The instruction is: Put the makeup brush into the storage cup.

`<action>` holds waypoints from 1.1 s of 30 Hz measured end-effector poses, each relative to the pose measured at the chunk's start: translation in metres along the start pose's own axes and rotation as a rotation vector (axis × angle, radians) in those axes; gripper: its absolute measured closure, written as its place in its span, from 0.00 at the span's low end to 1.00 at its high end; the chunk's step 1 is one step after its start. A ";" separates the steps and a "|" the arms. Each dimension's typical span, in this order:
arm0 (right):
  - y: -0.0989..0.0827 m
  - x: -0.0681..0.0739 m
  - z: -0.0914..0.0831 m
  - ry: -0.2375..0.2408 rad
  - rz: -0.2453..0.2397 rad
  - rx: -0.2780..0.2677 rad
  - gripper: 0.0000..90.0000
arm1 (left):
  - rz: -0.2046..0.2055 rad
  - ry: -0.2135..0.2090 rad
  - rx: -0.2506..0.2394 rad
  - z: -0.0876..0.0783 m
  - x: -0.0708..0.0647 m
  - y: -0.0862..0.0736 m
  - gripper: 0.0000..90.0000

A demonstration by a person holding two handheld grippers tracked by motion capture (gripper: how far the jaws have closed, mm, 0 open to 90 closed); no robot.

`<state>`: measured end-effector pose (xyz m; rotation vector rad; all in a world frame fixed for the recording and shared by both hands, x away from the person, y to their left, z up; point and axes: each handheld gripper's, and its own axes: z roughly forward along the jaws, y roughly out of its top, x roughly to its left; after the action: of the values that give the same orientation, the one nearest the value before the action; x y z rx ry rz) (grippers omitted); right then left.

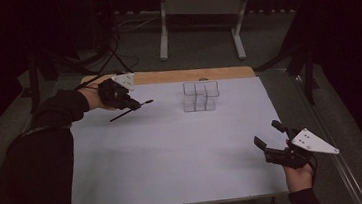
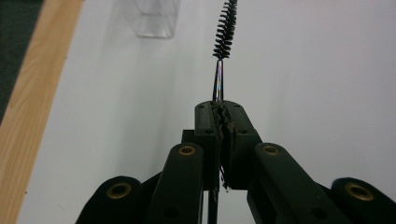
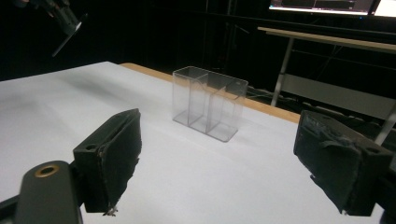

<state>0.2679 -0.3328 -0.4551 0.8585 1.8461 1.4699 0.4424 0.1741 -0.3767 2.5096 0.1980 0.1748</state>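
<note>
Jaws of the left gripper [image 2: 223, 135] are clamped on the thin wire stem of a small bottle brush [image 2: 224, 35], whose long axis runs straight out ahead of them, black bristle tip leading. That tip points toward the clear plastic organizer [image 1: 200, 96], a rigid box with upright compartments near the white table's [image 1: 174, 153] far edge. The left hand is nearer it. The right gripper [image 1: 269, 139] hangs wide open and empty at the near right corner.

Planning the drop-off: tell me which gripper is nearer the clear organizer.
Left. The left gripper, shut on the brush, hovers just left of the organizer; the right gripper sits open near the table's front right corner.
</note>
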 end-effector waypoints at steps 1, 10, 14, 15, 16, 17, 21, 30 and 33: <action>0.000 0.000 0.000 0.000 -0.001 0.001 0.17 | -0.016 0.008 -0.007 0.001 -0.001 0.001 0.97; 0.000 0.001 0.001 0.004 0.000 0.007 0.17 | -0.092 0.005 -0.139 0.006 -0.016 0.010 0.97; 0.000 0.002 0.002 0.006 -0.005 0.014 0.17 | -0.120 0.020 -0.191 0.010 -0.022 0.013 0.97; 0.000 0.003 0.002 0.007 -0.005 0.016 0.17 | -0.120 0.020 -0.191 0.010 -0.022 0.013 0.97; -0.001 0.003 0.002 0.008 -0.006 0.018 0.17 | -0.132 0.008 -0.225 0.012 -0.026 0.014 0.97; -0.001 0.003 0.002 0.007 -0.002 0.022 0.17 | -0.133 0.024 -0.223 0.013 -0.028 0.016 0.97; -0.001 0.004 0.004 0.013 0.006 0.031 0.17 | -0.147 0.014 -0.254 0.015 -0.033 0.019 0.97; 0.001 0.010 0.006 0.032 -0.011 0.038 0.17 | -0.216 0.056 -0.356 0.024 -0.045 0.027 0.97; 0.003 0.014 0.007 0.046 -0.023 0.032 0.17 | -0.256 0.089 -0.408 0.028 -0.050 0.028 0.97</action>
<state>0.2654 -0.3170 -0.4541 0.8228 1.9110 1.4613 0.4012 0.1268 -0.3871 2.0520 0.4673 0.2005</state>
